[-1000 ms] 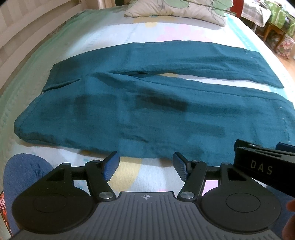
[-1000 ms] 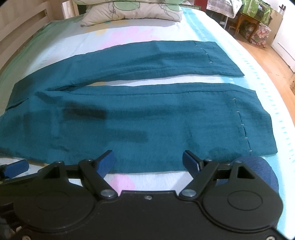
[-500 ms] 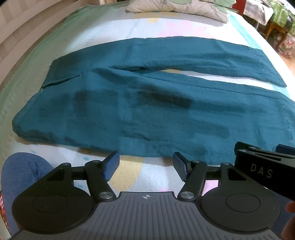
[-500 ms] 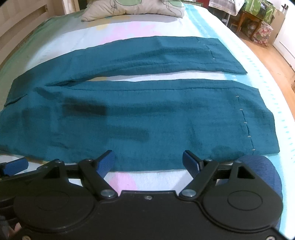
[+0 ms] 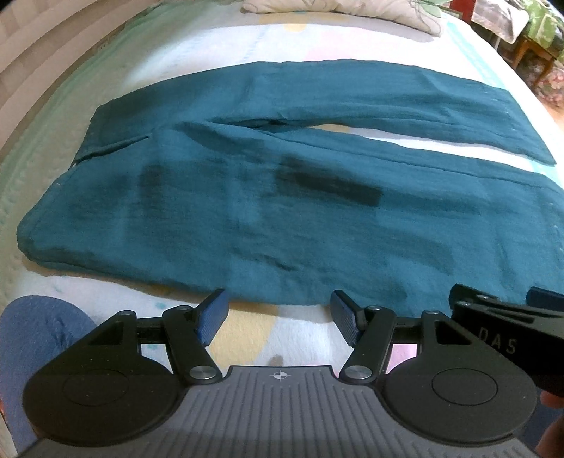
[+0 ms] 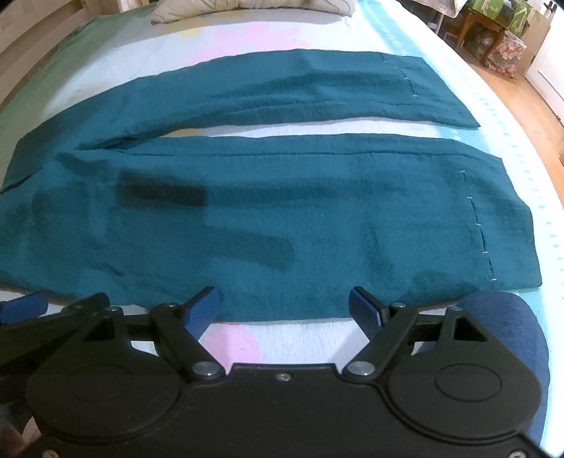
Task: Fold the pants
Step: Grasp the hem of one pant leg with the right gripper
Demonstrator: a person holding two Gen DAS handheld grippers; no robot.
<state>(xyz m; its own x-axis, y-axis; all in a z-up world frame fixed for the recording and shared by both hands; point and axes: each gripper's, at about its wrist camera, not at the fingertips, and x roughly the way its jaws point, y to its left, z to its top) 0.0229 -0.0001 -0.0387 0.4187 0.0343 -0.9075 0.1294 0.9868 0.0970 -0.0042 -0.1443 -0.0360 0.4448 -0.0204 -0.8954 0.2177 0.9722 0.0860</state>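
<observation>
Two grippers hovering at the bed's near edge, left gripper jaws spread and holding nothing, teal pants lying flat across the middle, legs apart, right gripper jaws spread likewise, pillow resting at the far edge.

Home bedroom: bed with pastel quilted cotton bedspread, leaf-print white pillow, slatted pale wooden bed frame, brown wooden side table, wood-plank floor.
</observation>
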